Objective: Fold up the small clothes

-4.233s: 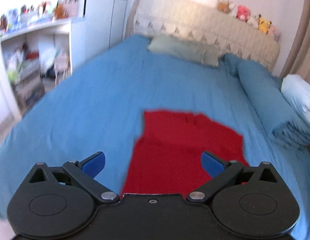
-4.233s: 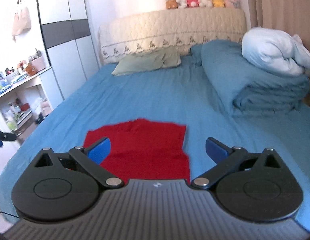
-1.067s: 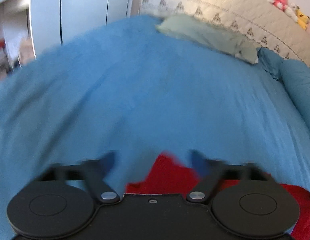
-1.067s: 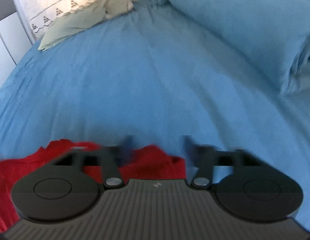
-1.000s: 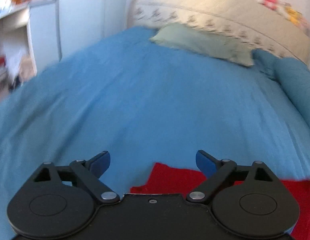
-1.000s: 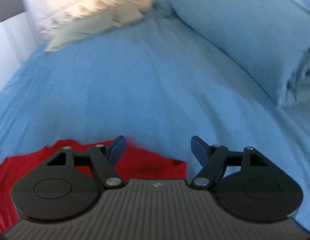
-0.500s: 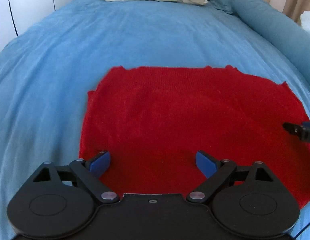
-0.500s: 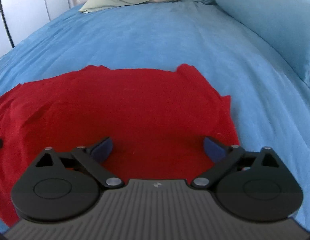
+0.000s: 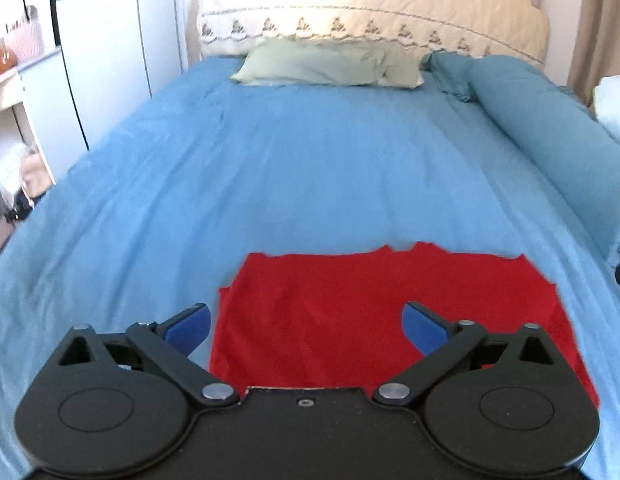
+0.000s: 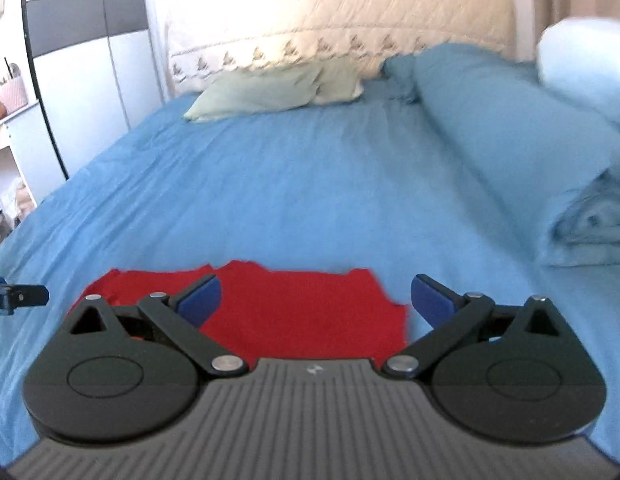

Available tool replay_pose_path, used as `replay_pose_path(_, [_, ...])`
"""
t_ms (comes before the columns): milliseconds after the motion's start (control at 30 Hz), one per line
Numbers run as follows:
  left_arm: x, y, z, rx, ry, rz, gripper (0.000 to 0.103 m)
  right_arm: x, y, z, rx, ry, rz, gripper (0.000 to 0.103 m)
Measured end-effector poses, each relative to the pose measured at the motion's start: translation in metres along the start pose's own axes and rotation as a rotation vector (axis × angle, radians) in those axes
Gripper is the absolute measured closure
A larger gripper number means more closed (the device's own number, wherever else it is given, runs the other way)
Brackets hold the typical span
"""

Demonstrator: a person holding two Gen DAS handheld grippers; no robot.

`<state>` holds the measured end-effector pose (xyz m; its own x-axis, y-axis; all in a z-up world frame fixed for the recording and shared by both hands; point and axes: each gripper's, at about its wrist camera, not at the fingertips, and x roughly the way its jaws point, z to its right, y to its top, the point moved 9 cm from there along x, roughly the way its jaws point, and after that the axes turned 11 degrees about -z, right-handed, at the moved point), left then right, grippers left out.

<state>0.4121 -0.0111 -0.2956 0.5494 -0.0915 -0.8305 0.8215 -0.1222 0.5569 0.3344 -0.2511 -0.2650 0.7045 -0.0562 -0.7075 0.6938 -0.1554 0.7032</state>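
A small red garment [image 9: 350, 312] lies flat on the blue bedsheet [image 9: 310, 168], near the foot of the bed. It also shows in the right wrist view [image 10: 301, 312]. My left gripper [image 9: 305, 326] is open and empty, held above the garment's near left part. My right gripper [image 10: 316, 298] is open and empty, above the garment's near right part. The garment's near edge is hidden behind both gripper bodies. The left gripper's tip [image 10: 17, 298] shows at the left edge of the right wrist view.
A green pillow [image 9: 330, 62] lies at the headboard [image 9: 370, 12]. A rolled blue duvet [image 10: 510, 120] and a white pillow [image 10: 582, 64] lie along the right side. A wardrobe [image 9: 109, 60] and shelves [image 9: 5, 92] stand to the left.
Both grippers have pulled back and lifted away from the red garment, which now looks smaller and farther. Both stay open and empty.
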Motion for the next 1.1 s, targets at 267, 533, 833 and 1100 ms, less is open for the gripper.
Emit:
replay_pose_path(267, [0.014, -0.045, 0.05, -0.042, -0.056, -0.125, 0.0, -0.022, -0.096, 0.035, 0.13, -0.047, -0.206, 0.0])
replay_pose_path(533, [0.033, -0.079, 0.086, -0.016, -0.065, -0.188, 0.0, 0.028, -0.177, 0.059, 0.411, 0.038, -0.279, 0.009])
replay_pose_path(833, [0.058, -0.08, 0.103, 0.015, -0.058, -0.189, 0.0, 0.071, -0.179, 0.086, 0.659, 0.111, -0.198, 0.015])
replay_pose_path(1100, [0.098, -0.055, 0.098, -0.065, -0.023, -0.227, 0.0, 0.091, -0.175, 0.098, 0.745, 0.142, -0.16, 0.017])
